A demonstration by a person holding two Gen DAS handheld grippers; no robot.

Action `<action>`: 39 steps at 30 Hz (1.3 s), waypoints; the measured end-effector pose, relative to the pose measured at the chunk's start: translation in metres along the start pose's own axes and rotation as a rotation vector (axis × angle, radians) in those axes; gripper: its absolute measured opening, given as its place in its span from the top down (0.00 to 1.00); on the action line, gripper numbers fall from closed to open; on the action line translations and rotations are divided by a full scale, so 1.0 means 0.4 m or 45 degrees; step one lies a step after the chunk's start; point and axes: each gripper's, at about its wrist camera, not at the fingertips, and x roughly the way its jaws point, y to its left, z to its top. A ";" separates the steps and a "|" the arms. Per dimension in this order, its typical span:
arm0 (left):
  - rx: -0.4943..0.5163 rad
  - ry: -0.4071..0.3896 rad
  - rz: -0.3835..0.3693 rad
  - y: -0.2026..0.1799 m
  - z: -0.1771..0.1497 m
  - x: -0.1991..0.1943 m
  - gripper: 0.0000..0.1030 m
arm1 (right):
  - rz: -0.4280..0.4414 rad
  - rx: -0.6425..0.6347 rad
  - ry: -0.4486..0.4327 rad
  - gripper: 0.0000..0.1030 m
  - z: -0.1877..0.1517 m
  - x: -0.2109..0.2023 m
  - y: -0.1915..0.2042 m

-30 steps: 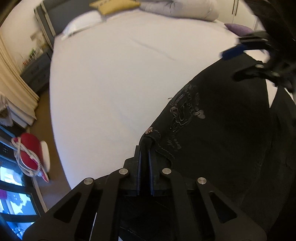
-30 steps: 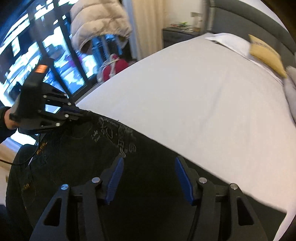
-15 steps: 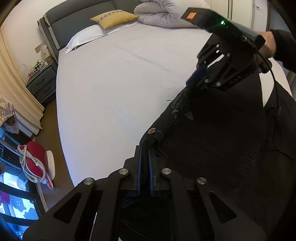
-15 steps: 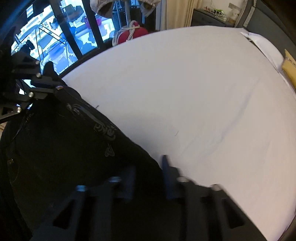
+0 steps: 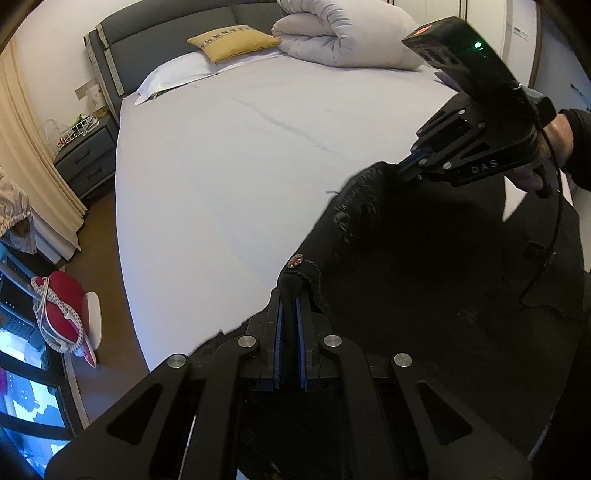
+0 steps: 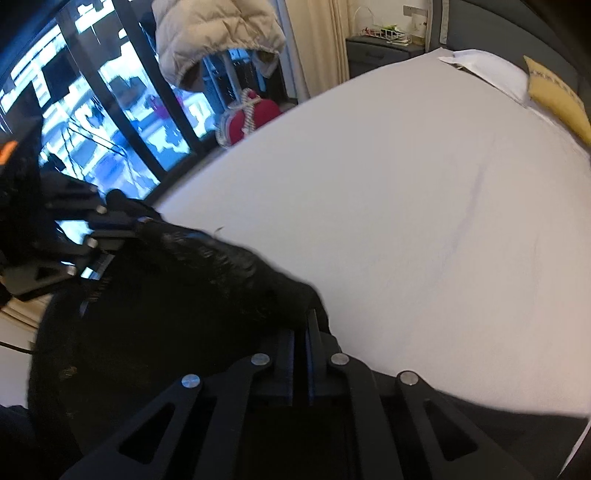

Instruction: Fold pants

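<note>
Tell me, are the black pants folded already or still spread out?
Not folded yet: the black pants lie spread on the white bed sheet, with only the waistband edge raised by both claws.

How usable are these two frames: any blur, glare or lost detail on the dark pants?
Left wrist view: sharp, strong fisheye bending; the black pants lose fold detail in shadow. Right wrist view: motion-smeared along the pants' edge, with blown-out blue glare from the window.

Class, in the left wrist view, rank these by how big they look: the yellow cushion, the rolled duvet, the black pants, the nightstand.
1. black pants, though nearness to the camera inflates them
2. rolled duvet
3. yellow cushion and nightstand look alike; not ranked
</note>
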 end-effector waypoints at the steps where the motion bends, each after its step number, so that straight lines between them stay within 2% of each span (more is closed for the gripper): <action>1: 0.001 0.003 -0.003 -0.011 -0.009 -0.007 0.95 | 0.012 -0.002 -0.008 0.94 -0.010 -0.005 0.022; 6: -0.013 0.013 -0.032 -0.073 -0.058 -0.065 0.95 | 0.060 -0.072 -0.023 0.94 -0.075 -0.020 0.150; 11: 0.019 0.033 -0.065 -0.153 -0.130 -0.135 0.95 | -0.003 -0.202 0.012 0.94 -0.161 -0.040 0.265; 18: 0.084 0.104 -0.067 -0.257 -0.271 -0.219 0.95 | -0.193 -0.410 0.034 0.94 -0.329 -0.103 0.423; 20: 0.110 0.125 -0.080 -0.295 -0.307 -0.237 0.95 | -0.265 -0.505 0.050 0.94 -0.369 -0.115 0.462; 23: 0.204 0.160 -0.058 -0.368 -0.368 -0.259 0.95 | -0.435 -0.734 0.118 0.94 -0.436 -0.090 0.561; 26: 0.208 0.183 -0.082 -0.412 -0.420 -0.273 0.95 | -0.490 -0.834 0.165 0.94 -0.493 -0.075 0.626; 35: 0.245 0.226 -0.169 -0.524 -0.526 -0.335 0.95 | -0.580 -0.895 0.191 0.94 -0.586 -0.062 0.735; 39: 0.230 0.243 -0.190 -0.526 -0.535 -0.343 0.95 | -0.580 -0.880 0.196 0.94 -0.596 -0.050 0.762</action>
